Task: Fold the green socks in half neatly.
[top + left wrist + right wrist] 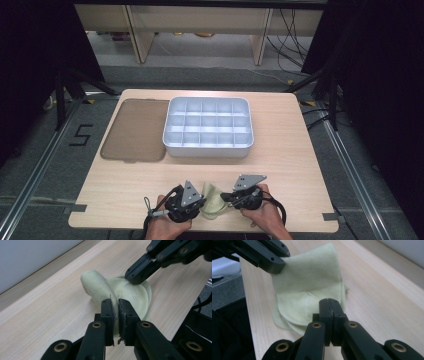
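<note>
From the high view the pale yellow cloth (212,200) is just a small lump at the near edge of the desk (280,150), wedged between the left tongs (200,202) and right tongs (226,198). The gripper views show both clenched on its folds. Further back: a white divided tray (208,127) and, just beside it, a brown lid (135,131).

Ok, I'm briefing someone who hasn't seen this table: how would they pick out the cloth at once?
Start at the white compartment tray in the middle of the wooden table, then come straight toward the person's edge. There a small pale yellow-green cloth lies bunched between the left gripper and right gripper, each shut on an edge. It is the only soft, crumpled item; the brown lid beside the tray lies flat and rigid.
</note>
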Available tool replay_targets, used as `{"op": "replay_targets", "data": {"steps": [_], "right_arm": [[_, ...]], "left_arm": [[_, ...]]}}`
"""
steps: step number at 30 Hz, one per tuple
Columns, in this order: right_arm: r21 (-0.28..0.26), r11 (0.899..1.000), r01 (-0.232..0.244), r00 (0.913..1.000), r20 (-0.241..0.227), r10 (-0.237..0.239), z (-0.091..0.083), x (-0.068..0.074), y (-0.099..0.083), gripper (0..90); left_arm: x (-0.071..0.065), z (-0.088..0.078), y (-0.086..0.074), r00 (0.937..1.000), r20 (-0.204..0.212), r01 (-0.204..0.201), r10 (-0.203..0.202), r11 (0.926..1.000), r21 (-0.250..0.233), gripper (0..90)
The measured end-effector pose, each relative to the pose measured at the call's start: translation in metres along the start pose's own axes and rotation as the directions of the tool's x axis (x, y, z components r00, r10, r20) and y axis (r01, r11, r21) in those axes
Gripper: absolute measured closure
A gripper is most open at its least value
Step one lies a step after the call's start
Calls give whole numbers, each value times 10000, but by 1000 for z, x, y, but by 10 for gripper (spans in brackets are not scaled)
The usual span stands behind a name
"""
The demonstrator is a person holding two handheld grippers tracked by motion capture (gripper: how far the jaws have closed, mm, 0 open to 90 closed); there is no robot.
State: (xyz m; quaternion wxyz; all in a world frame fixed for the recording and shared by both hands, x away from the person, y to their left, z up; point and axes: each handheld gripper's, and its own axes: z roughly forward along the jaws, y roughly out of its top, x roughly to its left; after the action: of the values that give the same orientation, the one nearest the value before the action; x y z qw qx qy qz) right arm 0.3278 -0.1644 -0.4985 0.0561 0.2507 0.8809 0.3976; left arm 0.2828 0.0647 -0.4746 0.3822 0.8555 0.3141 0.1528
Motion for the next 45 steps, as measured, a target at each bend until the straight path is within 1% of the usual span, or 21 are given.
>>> {"op": "replay_targets", "data": {"steps": [2,5,6,7,8,12,15,19,20,21,23,25,26,30,33,34,36,38,41,43,45], "right_arm": [[190,9998,89,10000,-15,-89,5,2,0,900],[199,9998,59,10000,-29,-58,8,1,1,900],[235,9997,-42,10000,-5,42,9,0,1,900],[189,9998,-39,10000,-25,39,10,0,0,900],[210,9997,-104,9999,-22,104,10,0,0,900],[205,9998,-84,10000,0,84,10,-1,0,900],[186,9998,-29,10000,-3,29,10,-1,0,900],[162,9998,-86,10000,-1,86,10,-3,0,900],[166,9998,-119,9999,-21,119,9,-3,0,900],[104,9998,-189,9998,23,189,8,-4,0,900],[-20,9997,-231,9996,134,232,6,-5,0,900],[-107,9998,-182,9996,206,184,4,-6,1,900],[-397,9986,-362,9988,328,376,-3,-7,4,900],[-918,9956,-185,9990,382,221,-12,-11,6,900],[-1228,9922,-221,9994,232,251,-18,-9,9,900],[-1479,9888,-218,9997,-109,204,-19,-7,11,900],[-1509,9884,-164,9998,-161,141,-18,-6,11,900],[-1708,9844,-429,9980,-528,343,-15,-1,13,900],[-1527,9869,-525,9956,-852,398,-12,1,14,900],[-1646,9861,-225,9968,-796,95,-9,0,15,900],[-1215,9926,-68,9965,-830,-34,-2,2,14,900]], "left_arm": [[-3,1,0,9999,57,103,-103,9999,9,824],[-5,1,1,9999,84,-62,62,10000,25,824],[-7,1,3,9990,161,-412,409,9990,167,823],[-11,3,4,9997,195,-172,173,9998,-77,824],[-12,4,6,9986,260,-452,451,9990,54,823],[-19,11,8,9982,358,-478,478,9989,11,823],[-23,16,10,9947,540,-887,875,9959,201,823],[-28,25,8,9950,613,-806,784,9961,352,823],[-28,25,8,9934,589,-1012,986,9940,425,823],[-28,27,7,9926,589,-1084,1062,9934,366,822],[-31,31,6,9949,629,-818,787,9955,483,821],[-31,31,6,9941,592,-933,905,9945,471,820],[-31,31,6,9926,618,-1085,1049,9924,587,820],[-35,37,3,9943,695,-847,812,9951,500,819],[-35,37,3,9928,618,-1064,1031,9929,535,815],[-35,37,3,9924,574,-1118,1085,9919,594,814],[-36,38,3,9935,618,-997,960,9933,592,814],[-37,38,2,9930,661,-1020,980,9929,611,811],[-37,38,2,9933,634,-1007,969,9931,602,808],[-37,38,2,9930,565,-1070,1034,9921,655,805],[-36,37,2,9917,568,-1186,1153,9912,586,803]]}}
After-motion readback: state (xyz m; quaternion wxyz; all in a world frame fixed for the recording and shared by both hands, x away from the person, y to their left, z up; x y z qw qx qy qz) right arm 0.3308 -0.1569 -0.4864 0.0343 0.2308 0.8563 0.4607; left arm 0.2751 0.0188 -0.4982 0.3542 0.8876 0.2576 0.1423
